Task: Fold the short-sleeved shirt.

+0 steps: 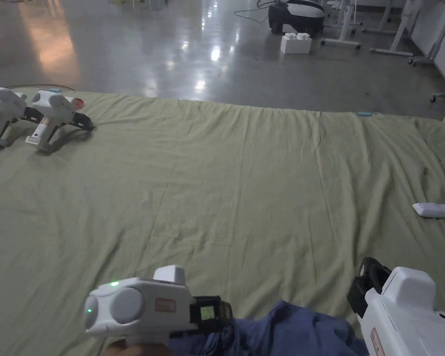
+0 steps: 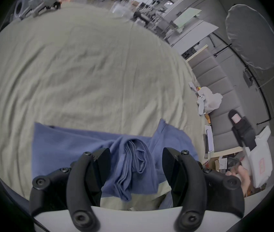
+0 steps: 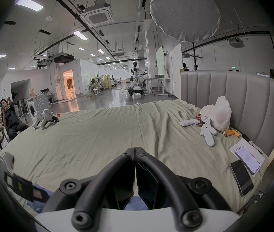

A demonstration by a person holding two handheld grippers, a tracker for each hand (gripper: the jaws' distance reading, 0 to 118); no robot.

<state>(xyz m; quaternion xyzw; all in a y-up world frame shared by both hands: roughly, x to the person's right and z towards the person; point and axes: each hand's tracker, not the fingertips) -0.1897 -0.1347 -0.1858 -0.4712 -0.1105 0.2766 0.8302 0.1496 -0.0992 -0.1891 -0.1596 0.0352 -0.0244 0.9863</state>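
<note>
The left tongs (image 2: pixel 136 165) hang low over the near edge of the bed (image 1: pixel 244 185), pointing across it, jaws spread wide apart with nothing pinched. The blue short-sleeved shirt (image 2: pixel 86 145) lies crumpled on the green sheet directly beneath and ahead of them, a bunched ridge of cloth running between the jaws without touching either. The right tongs (image 3: pixel 134 153) are held level just beside the shirt's right end, jaws pressed together on nothing.

soft blue cloth shirt (image 2: pixel 76 145) on matt creased bedsheet (image 1: pixel 244 185).
</note>
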